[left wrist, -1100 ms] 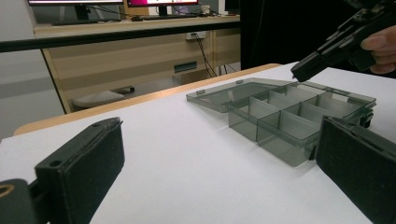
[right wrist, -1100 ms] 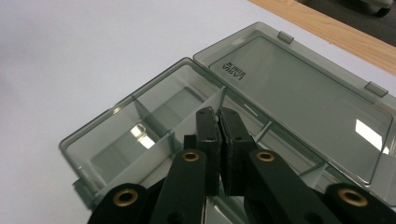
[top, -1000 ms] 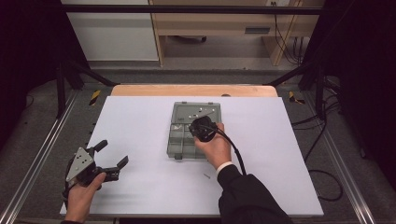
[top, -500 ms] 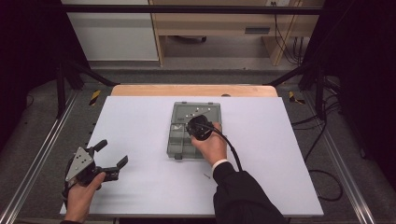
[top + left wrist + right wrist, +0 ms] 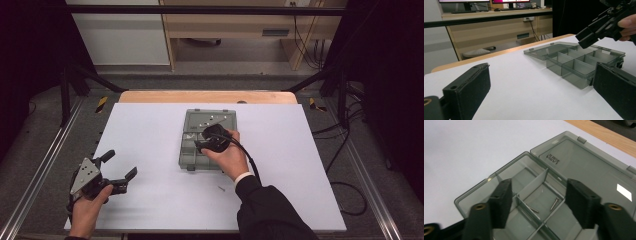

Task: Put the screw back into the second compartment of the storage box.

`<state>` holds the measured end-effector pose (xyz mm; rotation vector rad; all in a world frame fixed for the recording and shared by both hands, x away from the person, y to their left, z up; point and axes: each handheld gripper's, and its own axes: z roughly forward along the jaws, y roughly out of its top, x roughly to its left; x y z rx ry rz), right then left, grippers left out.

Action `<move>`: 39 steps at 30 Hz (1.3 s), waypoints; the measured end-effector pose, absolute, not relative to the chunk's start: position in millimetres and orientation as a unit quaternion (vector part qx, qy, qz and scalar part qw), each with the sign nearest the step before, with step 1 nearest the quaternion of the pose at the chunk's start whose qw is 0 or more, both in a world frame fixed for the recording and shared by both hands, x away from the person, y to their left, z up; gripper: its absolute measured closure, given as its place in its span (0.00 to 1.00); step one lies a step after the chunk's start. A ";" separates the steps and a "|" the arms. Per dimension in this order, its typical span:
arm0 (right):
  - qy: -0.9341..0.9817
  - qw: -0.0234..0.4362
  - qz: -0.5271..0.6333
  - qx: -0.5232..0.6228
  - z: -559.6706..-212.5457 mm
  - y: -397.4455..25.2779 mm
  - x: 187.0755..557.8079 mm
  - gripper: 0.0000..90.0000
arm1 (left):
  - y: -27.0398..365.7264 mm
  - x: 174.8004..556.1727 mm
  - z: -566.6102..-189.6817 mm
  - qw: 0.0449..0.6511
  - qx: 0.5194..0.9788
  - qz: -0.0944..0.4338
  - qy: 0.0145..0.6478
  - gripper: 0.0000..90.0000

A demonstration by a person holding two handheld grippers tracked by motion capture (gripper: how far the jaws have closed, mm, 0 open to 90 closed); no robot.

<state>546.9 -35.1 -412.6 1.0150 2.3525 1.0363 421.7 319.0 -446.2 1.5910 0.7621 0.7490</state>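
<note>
White table [image 5: 150, 130] is lying mostly bare, wide open room left and right of centre; wooden strip running along its far edge. Smoky compartment box [image 5: 207, 140] is sitting mid-table with lid [image 5: 589, 170] thrown flat open toward the far side, likely so the cells are reachable from above. Right claw [image 5: 206, 140] is hovering over the box, jaws apart and empty, looking down into a divided cell where two small screws [image 5: 544, 206] are lying — probably lining up a pick, though cell walls are crowding the jaws. Left claw [image 5: 117, 170] is resting near the front-left corner, jaws spread wide, holding nothing, well apart from the box. One stray screw [image 5: 220, 188] is lying on the table just in front of the box.
</note>
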 end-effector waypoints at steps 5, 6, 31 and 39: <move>0.854 0.185 0.342 0.346 -406.4 -37.6 536.1 0.19 | 319.1 421.4 -446.0 0.574 0.680 0.320 0.325 0.01; 0.856 0.183 0.338 0.344 -404.8 -38.4 533.7 0.16 | 319.1 421.5 -446.1 0.574 0.680 0.320 0.325 0.01; 0.894 0.141 0.308 0.293 -402.0 -63.7 472.7 0.07 | 318.5 421.1 -446.6 0.573 0.681 0.320 0.325 0.01; 0.900 0.134 0.300 0.285 -409.9 -75.6 458.4 0.07 | 317.6 421.0 -446.7 0.568 0.685 0.322 0.322 0.01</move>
